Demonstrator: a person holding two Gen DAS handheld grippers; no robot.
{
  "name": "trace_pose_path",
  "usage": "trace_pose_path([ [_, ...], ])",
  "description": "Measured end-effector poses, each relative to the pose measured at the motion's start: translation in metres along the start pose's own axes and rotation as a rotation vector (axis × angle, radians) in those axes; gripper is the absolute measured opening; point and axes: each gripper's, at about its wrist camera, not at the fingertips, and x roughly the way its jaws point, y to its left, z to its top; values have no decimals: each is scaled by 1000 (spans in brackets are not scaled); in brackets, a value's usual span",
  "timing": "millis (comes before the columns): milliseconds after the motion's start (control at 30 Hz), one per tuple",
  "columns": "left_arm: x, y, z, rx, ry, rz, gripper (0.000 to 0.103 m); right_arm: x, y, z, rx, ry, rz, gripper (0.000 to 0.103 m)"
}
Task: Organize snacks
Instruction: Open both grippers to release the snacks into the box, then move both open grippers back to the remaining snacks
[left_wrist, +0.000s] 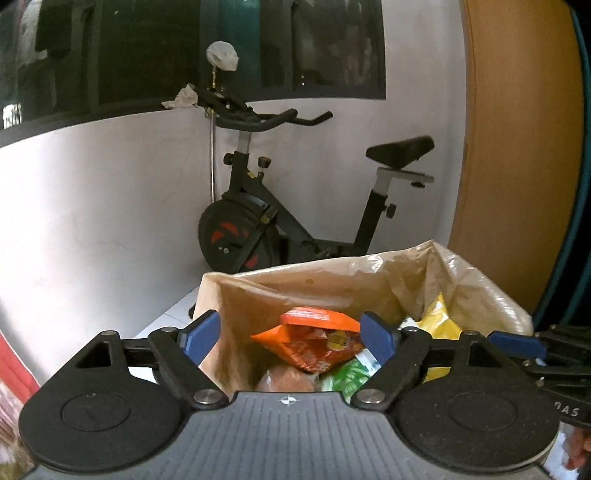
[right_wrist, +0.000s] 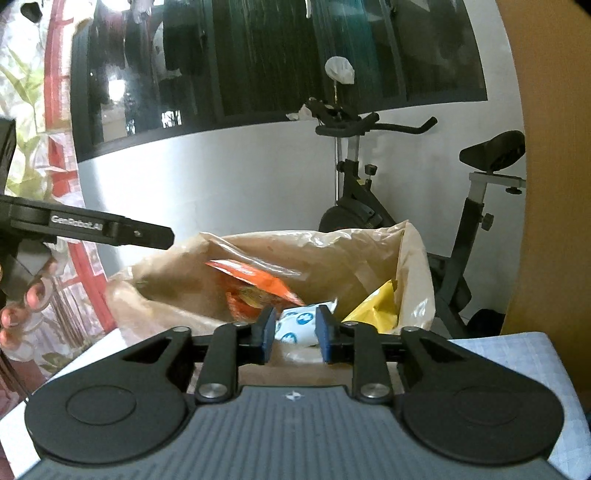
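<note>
A tan paper bag lined with plastic (left_wrist: 258, 295) stands open in front of both grippers; it also shows in the right wrist view (right_wrist: 177, 266). Inside lie an orange snack packet (left_wrist: 314, 343), a green packet (left_wrist: 351, 373) and a yellow packet (left_wrist: 439, 314). My left gripper (left_wrist: 290, 338) is open over the bag's mouth, empty. My right gripper (right_wrist: 295, 330) is partly closed around a white packet with blue dots (right_wrist: 297, 323) at the bag's near rim; contact with the pads is unclear. The orange packet (right_wrist: 258, 284) and yellow packet (right_wrist: 376, 306) lie beyond it.
An exercise bike (left_wrist: 258, 221) stands behind the bag against a white wall. A wooden panel (left_wrist: 517, 147) rises at the right. A pale blue checked cloth (right_wrist: 517, 354) covers the surface at the right. The left gripper's body (right_wrist: 92, 225) reaches in from the left.
</note>
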Motion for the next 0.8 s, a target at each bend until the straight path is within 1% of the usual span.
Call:
trace_pose_path([
  [167, -31, 6, -24, -55, -24, -50, 84, -24, 12, -14, -34, -30, 20, 41],
  [300, -48, 6, -50, -49, -29, -71, 84, -37, 22, -29, -71, -25, 38, 43],
  [400, -52, 4, -70, -45, -20, -78, 84, -40, 28, -46, -93, 5, 51, 43],
  [567, -43, 4, -103, -65, 40, -88, 84, -29, 36, -76, -118, 104, 75, 44],
  [600, -40, 5, -109, -76, 52, -89, 84, -27, 38, -82, -126, 122, 82, 45],
  [733, -28, 9, -129, -115, 99, -79, 84, -7, 46, -106, -201, 227, 136, 54],
  [800, -23, 10, -136, -122, 116, -72, 83, 6, 50, -116, -252, 282, 151, 55],
])
